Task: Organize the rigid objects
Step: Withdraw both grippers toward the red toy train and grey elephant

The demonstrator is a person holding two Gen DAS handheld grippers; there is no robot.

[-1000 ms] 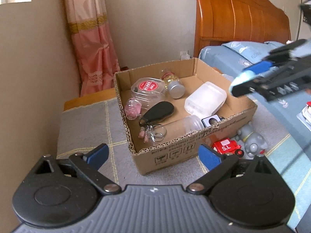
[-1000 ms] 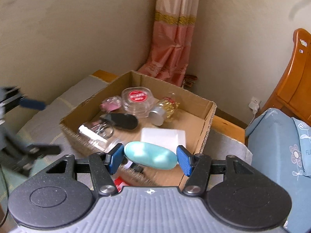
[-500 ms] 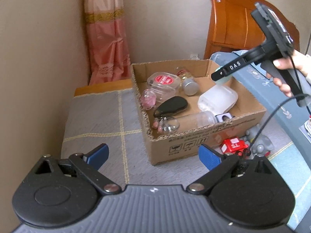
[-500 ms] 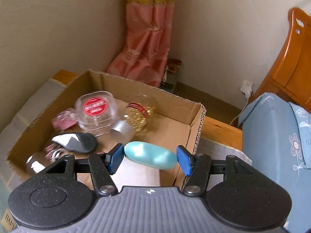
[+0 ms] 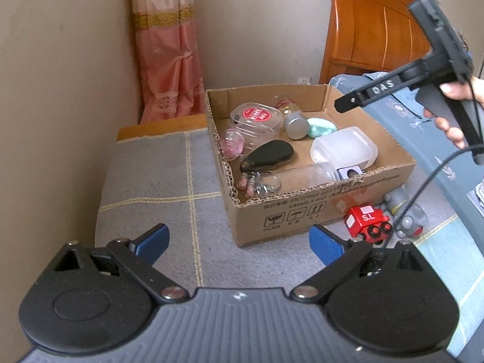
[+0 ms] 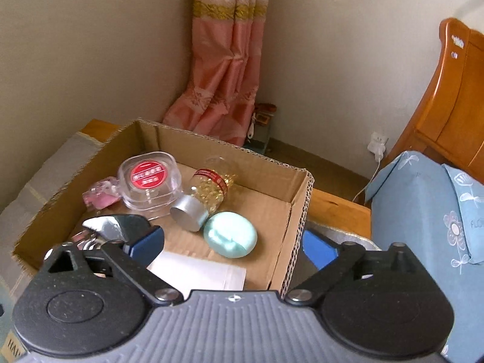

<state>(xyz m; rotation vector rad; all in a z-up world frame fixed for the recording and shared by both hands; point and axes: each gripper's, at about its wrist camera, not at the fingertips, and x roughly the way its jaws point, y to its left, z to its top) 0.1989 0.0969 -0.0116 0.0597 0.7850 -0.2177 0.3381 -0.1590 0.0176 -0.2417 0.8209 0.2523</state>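
Observation:
A cardboard box [image 5: 305,211] sits on a grey checked cloth. In it lie a pale green oval case [image 6: 230,234], a gold-filled bottle with silver cap [image 6: 202,199], a clear tub with red label [image 6: 149,180], a black oval case [image 5: 267,155], a white plastic box [image 5: 345,146] and a pink item [image 5: 233,143]. The green case also shows in the left wrist view [image 5: 322,127]. My right gripper [image 6: 233,246] is open and empty above the box's right side. My left gripper [image 5: 239,243] is open and empty, in front of the box.
A red toy engine [image 5: 367,220] and a grey toy elephant [image 5: 407,213] lie outside the box at its front right. A wooden headboard [image 5: 372,30], blue bedding [image 6: 423,211], a pink curtain [image 5: 166,45] and walls surround the area.
My right gripper opened and let go of the pale green case, which now lies in the box beside the silver-capped bottle. The left gripper pulled back slightly.

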